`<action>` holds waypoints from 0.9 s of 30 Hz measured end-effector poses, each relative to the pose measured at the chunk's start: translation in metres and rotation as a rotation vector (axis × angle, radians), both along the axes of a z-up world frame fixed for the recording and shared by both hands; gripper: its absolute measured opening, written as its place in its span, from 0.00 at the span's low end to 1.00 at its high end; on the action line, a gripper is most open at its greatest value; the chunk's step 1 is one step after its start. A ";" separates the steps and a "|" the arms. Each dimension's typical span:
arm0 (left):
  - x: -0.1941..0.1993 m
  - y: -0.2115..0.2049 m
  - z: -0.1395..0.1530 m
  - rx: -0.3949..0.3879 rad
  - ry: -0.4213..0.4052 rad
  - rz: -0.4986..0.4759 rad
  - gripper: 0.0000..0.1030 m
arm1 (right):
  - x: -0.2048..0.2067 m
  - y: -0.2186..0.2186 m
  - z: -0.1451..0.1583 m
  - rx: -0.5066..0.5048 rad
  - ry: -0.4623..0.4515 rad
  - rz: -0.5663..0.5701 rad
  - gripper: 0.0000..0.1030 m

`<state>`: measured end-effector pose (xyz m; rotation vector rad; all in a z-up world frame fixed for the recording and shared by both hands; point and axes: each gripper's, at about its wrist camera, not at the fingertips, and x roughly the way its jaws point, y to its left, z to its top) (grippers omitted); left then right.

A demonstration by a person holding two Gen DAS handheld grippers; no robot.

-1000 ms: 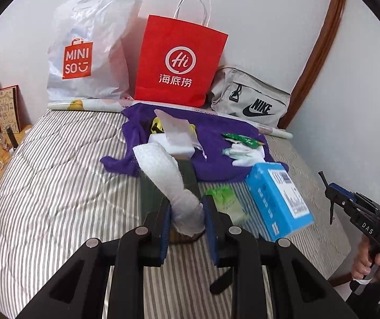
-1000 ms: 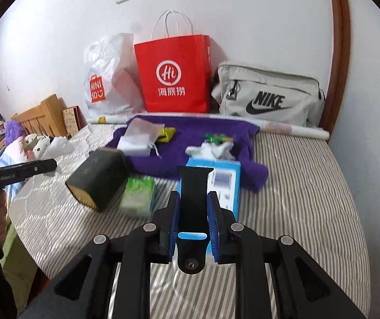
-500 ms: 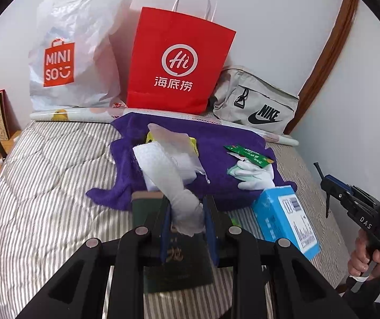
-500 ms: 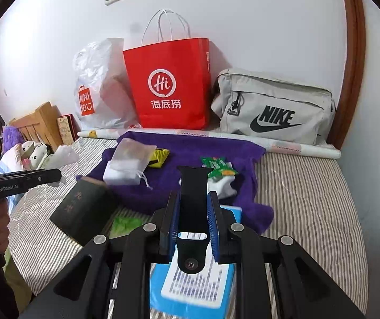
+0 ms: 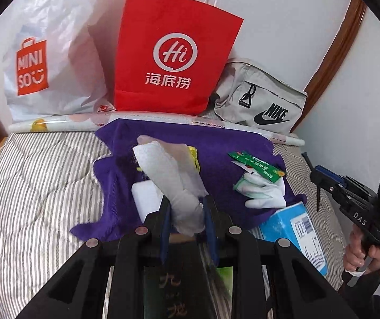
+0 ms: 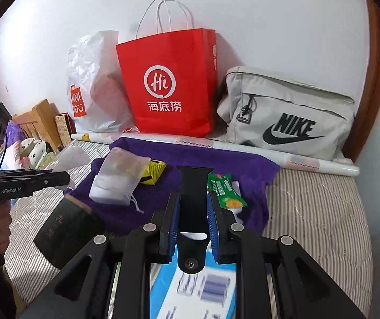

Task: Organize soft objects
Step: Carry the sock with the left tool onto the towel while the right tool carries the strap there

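My left gripper (image 5: 187,212) is shut on a white paper towel (image 5: 174,180) and holds it above the near edge of a purple cloth (image 5: 216,143) spread on the striped bed. My right gripper (image 6: 194,207) is shut on a black watch strap (image 6: 194,186) and holds it over the same purple cloth (image 6: 203,154). On the cloth lie a translucent drawstring pouch (image 6: 119,179), a yellow item (image 6: 154,172), green snack packets (image 5: 256,166) and a white glove (image 5: 264,191). The right gripper also shows at the right of the left wrist view (image 5: 323,178).
A blue box (image 5: 299,234) and a dark green book (image 6: 67,228) lie near the bed's front. A red paper bag (image 5: 171,61), a white Miniso bag (image 5: 46,61) and a grey Nike bag (image 6: 285,114) stand against the wall. A rolled poster (image 6: 296,159) lies before them.
Both grippers have moved forward toward the purple cloth and the wall, still holding the paper towel and the strap. The book and blue box now sit under and behind the fingers.
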<state>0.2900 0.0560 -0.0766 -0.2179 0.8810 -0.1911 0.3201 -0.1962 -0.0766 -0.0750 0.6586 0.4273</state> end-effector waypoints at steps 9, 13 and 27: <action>0.036 -0.014 -0.016 -0.025 0.055 -0.063 0.22 | 0.032 0.015 -0.015 -0.010 0.047 0.047 0.20; 0.050 -0.022 -0.023 -0.013 0.081 -0.087 0.22 | 0.045 0.023 -0.028 -0.014 0.095 0.078 0.20; 0.080 -0.034 -0.044 0.043 0.151 -0.114 0.22 | 0.073 0.028 -0.052 -0.045 0.192 0.077 0.20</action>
